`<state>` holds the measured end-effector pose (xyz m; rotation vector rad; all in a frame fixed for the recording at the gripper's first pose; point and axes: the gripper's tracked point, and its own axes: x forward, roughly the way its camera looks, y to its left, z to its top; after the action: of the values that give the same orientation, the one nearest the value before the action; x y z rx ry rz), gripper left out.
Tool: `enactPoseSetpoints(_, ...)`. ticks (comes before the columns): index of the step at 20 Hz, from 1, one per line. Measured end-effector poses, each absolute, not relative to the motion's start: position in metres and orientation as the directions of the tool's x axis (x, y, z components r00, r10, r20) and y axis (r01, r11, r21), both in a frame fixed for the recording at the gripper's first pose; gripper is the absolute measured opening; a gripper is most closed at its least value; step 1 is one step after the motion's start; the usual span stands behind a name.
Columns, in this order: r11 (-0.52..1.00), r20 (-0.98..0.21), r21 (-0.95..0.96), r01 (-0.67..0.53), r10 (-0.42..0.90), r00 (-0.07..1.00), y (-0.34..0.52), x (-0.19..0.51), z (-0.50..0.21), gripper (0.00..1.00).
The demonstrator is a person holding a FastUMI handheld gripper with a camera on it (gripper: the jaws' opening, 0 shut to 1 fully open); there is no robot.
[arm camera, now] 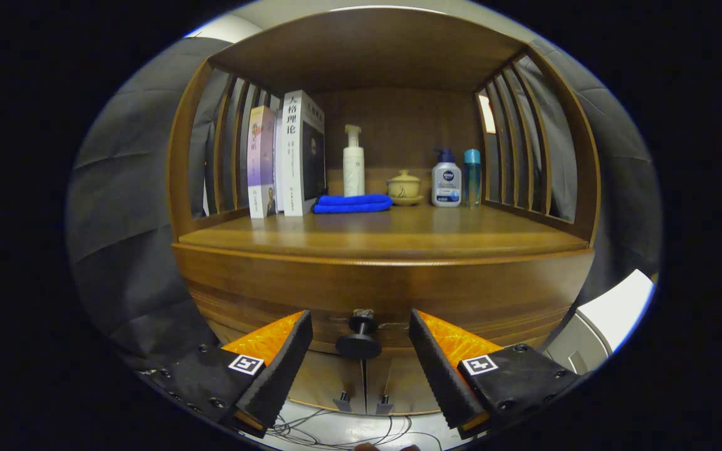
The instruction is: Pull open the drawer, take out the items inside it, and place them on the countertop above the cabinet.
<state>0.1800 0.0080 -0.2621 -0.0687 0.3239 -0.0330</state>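
Note:
A wooden cabinet stands in front of me, its drawer front [261, 294] closed under the countertop [373, 235]. A round dark knob [359, 341] sticks out of the drawer's middle. My gripper [360, 326] is open, with the knob in the gap between its two fingertips, neither finger touching it. The drawer's contents are hidden behind the closed front.
On the countertop's back part stand upright books [289, 156], a folded blue cloth [352, 203], a white pump bottle [353, 163], a small lidded pot [404, 186], a squat pump bottle [446, 181] and a teal bottle [472, 175]. Slatted sides enclose the shelf. Cabinet doors [329, 376] and cables lie below.

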Motion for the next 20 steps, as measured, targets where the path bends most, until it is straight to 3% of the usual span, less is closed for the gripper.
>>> enactPoseSetpoints(6,0.995,-0.345,-0.094,0.046,-0.075,0.936,0.003,0.189,-0.291,0.99)
enactPoseSetpoints(14,0.986,-0.345,-0.160,0.036,-0.090,0.934,0.006,0.193,-0.295,0.50)
enactPoseSetpoints(20,0.985,-0.353,-0.170,0.022,-0.081,0.932,0.006,0.192,-0.296,0.27)
